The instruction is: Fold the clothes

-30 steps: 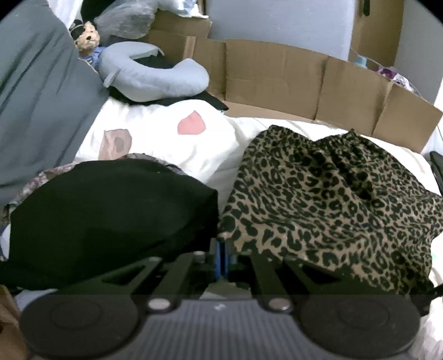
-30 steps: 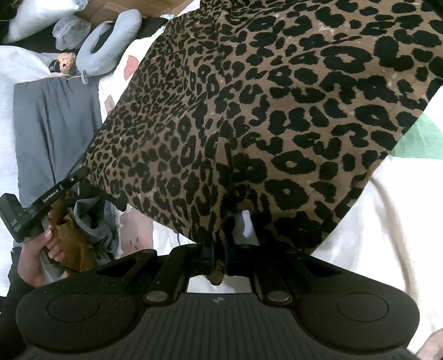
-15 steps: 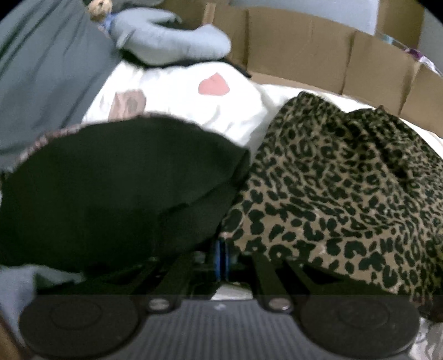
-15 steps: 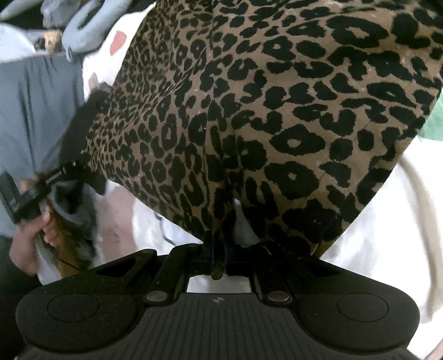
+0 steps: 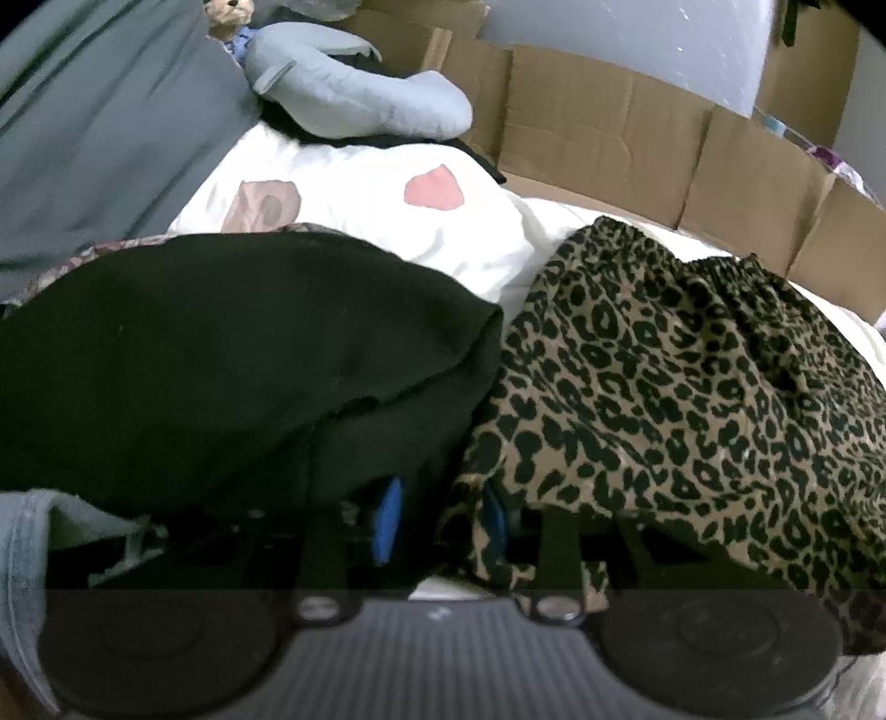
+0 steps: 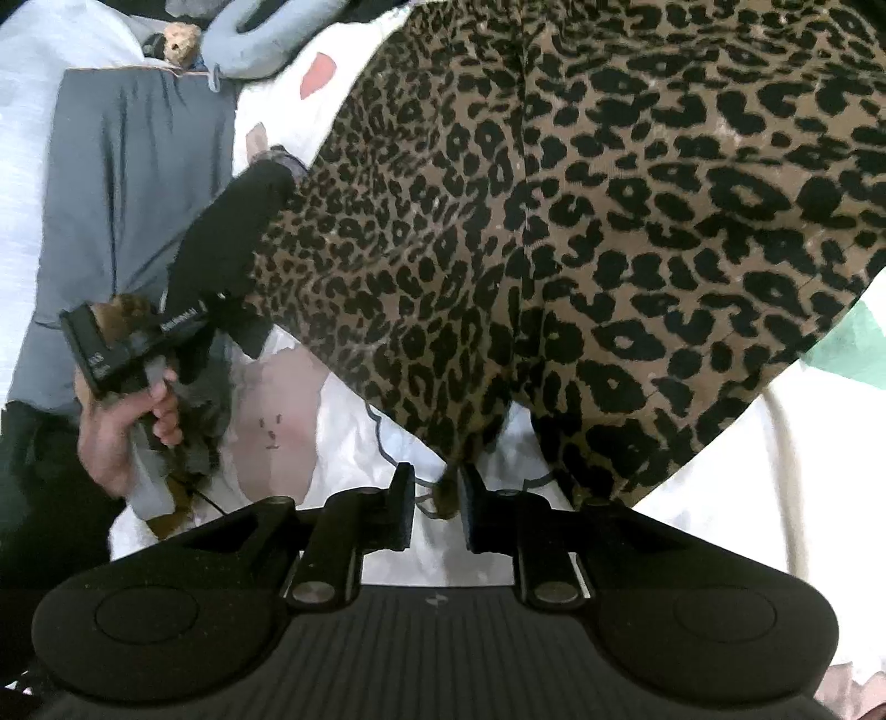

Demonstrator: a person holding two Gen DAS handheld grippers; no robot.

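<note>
Across the white bed sheet point(image 6: 354, 459) the leopard print skirt point(image 6: 581, 221) lies spread out beside a black garment point(image 5: 221, 354), and both the left gripper point(image 5: 437, 515) and right gripper point(image 6: 434, 498) are opening, hem loose between their jaws.

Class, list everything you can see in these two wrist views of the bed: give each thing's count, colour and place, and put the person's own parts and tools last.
leopard-print garment: one, brown and black, spread on the bed, near edge between both grippers' fingers
black garment: one, black, left of it
grey cloth: one, grey, far left
neck pillow: one, pale blue, far end
small teddy bear: one, tan, beside the pillow
bed sheet: one, white with pink shapes, underneath
cardboard panels: several, brown, behind the bed
hand: one, holding the left gripper
left gripper: black, jaws opening
right gripper: black, jaws opening
</note>
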